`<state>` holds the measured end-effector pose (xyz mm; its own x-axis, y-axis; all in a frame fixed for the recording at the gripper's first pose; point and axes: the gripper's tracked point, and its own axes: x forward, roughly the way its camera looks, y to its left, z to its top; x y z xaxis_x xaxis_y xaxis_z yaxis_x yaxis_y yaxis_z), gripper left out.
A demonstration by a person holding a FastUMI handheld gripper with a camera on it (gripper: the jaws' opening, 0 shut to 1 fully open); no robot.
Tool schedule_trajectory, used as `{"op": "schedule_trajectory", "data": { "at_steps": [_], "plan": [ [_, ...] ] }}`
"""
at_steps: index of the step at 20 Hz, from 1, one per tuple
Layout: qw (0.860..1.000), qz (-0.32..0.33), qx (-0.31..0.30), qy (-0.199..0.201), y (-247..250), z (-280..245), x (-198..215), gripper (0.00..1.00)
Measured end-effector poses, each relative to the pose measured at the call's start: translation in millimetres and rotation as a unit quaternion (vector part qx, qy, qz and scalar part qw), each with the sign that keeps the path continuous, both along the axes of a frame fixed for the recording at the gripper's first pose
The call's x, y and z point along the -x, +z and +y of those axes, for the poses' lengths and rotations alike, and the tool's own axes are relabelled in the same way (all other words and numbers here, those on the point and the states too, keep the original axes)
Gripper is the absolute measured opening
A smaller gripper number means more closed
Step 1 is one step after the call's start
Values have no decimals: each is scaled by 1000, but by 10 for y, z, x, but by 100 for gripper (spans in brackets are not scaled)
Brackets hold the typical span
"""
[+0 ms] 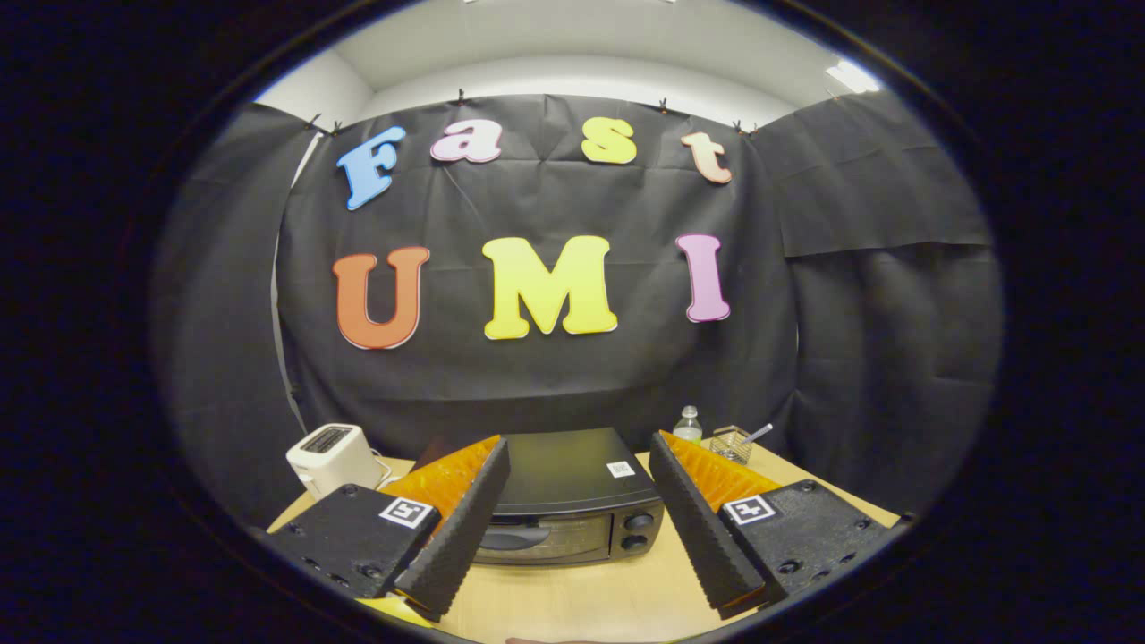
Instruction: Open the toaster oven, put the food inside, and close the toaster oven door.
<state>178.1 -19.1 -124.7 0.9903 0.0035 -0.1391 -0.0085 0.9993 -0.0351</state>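
Observation:
A black toaster oven (572,501) stands on the wooden table (581,599), its glass door shut and its handle (514,537) across the top of the door. Two knobs (637,531) sit at the right of its front. My gripper (577,452) is open, held above the table, and the oven lies between and just beyond its two fingers. Nothing is held between the fingers (465,528).
A white pop-up toaster (333,458) stands to the left of the oven. Behind the oven on the right are a clear bottle (687,424) and a small wire basket (733,444) with a utensil in it. Black cloth walls close the booth behind the table.

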Motion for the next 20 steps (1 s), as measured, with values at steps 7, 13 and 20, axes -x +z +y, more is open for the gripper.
{"op": "schedule_trajectory", "data": {
  "at_steps": [7,13,20],
  "plan": [
    [997,71,-22,6,-837,81,-562,100],
    [989,130,-58,43,-1334,552,-567,100],
    [972,201,-117,43,-1710,726,-600,100]
  ]
}}
